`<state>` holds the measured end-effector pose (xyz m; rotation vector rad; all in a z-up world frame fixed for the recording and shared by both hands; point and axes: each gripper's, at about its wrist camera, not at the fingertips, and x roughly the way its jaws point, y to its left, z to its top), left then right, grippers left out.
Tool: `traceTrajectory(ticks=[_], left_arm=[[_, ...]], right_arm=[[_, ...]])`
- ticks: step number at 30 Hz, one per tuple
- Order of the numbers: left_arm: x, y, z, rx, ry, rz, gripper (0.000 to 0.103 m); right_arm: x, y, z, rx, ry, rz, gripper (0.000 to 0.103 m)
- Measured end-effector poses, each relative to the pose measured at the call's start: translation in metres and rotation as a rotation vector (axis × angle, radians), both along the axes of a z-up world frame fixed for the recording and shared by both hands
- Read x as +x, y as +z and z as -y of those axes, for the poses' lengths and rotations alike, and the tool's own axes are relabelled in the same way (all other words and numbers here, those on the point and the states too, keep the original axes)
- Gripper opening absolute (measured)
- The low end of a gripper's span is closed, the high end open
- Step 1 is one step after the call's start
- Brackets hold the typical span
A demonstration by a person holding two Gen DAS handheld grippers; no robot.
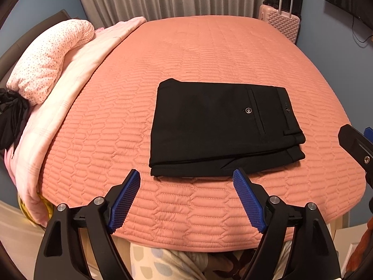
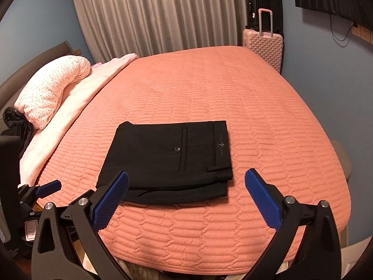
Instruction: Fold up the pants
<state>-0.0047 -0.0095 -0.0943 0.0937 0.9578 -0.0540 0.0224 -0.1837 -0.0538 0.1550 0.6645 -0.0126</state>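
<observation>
Black pants [image 1: 221,126] lie folded into a compact rectangle on the salmon quilted bed [image 1: 186,53], back pocket and waistband up, waistband to the right. They also show in the right wrist view [image 2: 167,161]. My left gripper [image 1: 186,179] is open and empty, hovering just in front of the pants' near edge. My right gripper [image 2: 186,182] is open and empty, above the pants' near right corner. The right gripper's body shows at the right edge of the left wrist view [image 1: 356,144]; the left gripper's finger shows at the left of the right wrist view [image 2: 46,187].
A spotted pillow [image 1: 51,60] and a folded pale pink blanket [image 1: 77,77] lie along the bed's left side. A black cloth [image 1: 11,119] hangs at far left. A pink suitcase [image 1: 279,21] and a black one [image 2: 265,7] stand behind the bed, before grey curtains [image 2: 158,14].
</observation>
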Motion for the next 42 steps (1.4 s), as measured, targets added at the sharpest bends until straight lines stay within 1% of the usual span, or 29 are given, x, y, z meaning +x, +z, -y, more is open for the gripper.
traceTrajectory(ticks=[3,7,12,14,17,19,23,26,35,42], left_arm=[[-0.001,-0.003,-0.002,0.007,0.010,-0.004,0.080],[0.001,-0.008,-0.008,0.003,0.031,-0.019,0.080],[0.002,-0.013,-0.013,0.055,0.068,-0.005,0.080],[0.002,-0.014,-0.014,0.057,0.069,0.000,0.080],[0.000,-0.013,-0.015,0.029,0.054,0.012,0.080],[-0.001,-0.013,-0.014,0.013,0.047,0.013,0.083],[0.000,-0.014,-0.016,-0.034,0.026,0.008,0.083],[0.001,-0.013,-0.015,-0.055,0.013,0.014,0.083],[0.000,-0.003,-0.015,-0.093,-0.006,0.048,0.083],[-0.003,0.002,-0.012,-0.091,-0.019,0.064,0.084]], right_arm=[[-0.003,0.001,-0.004,-0.023,0.000,0.011,0.098],[-0.003,-0.001,-0.009,-0.044,-0.003,0.002,0.098],[-0.005,0.001,-0.011,-0.052,-0.006,0.026,0.098],[-0.006,0.003,-0.011,-0.059,-0.010,0.035,0.098],[-0.004,0.000,-0.013,-0.066,-0.005,0.024,0.098],[-0.002,-0.003,-0.014,-0.063,-0.002,0.011,0.098],[0.002,-0.013,-0.015,-0.050,0.002,-0.033,0.098],[0.005,-0.017,-0.013,-0.034,-0.009,-0.054,0.098],[0.006,-0.016,-0.009,-0.022,-0.028,-0.052,0.098],[0.007,-0.015,-0.009,-0.030,-0.031,-0.052,0.098]])
